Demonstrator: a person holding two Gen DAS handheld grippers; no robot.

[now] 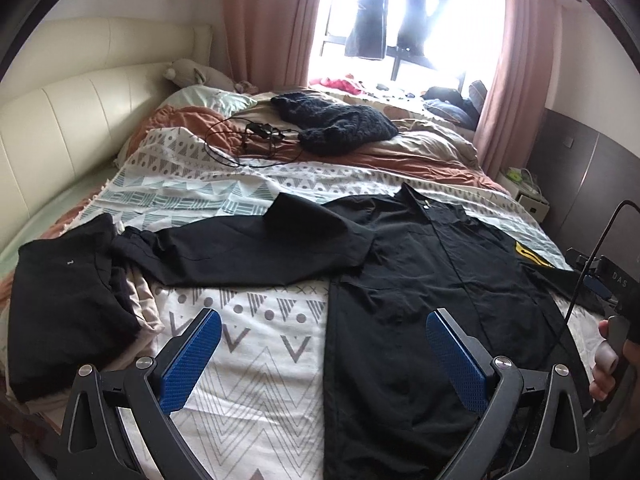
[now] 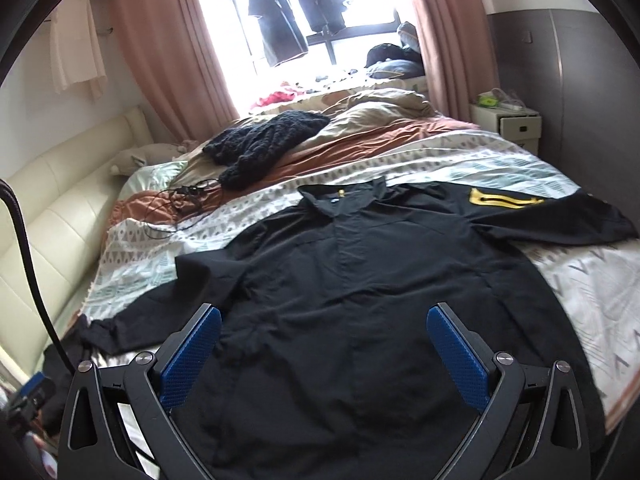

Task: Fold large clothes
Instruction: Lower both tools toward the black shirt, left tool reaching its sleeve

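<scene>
Black jacket (image 2: 360, 280) spread flat, front up, at near edge of bed (image 1: 248, 360). Thin, limp, light fabric; likely slides. Left gripper (image 1: 324, 356), right gripper (image 2: 324, 354): jaws apart, empty. Suggest pinching hem corners or sleeve cuff.

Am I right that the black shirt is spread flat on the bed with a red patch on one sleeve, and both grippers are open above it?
Not quite: the patch on the black shirt is yellow, not red, as the right wrist view shows. The rest holds: the shirt lies spread on the bed, with the left gripper and right gripper open above it.
</scene>
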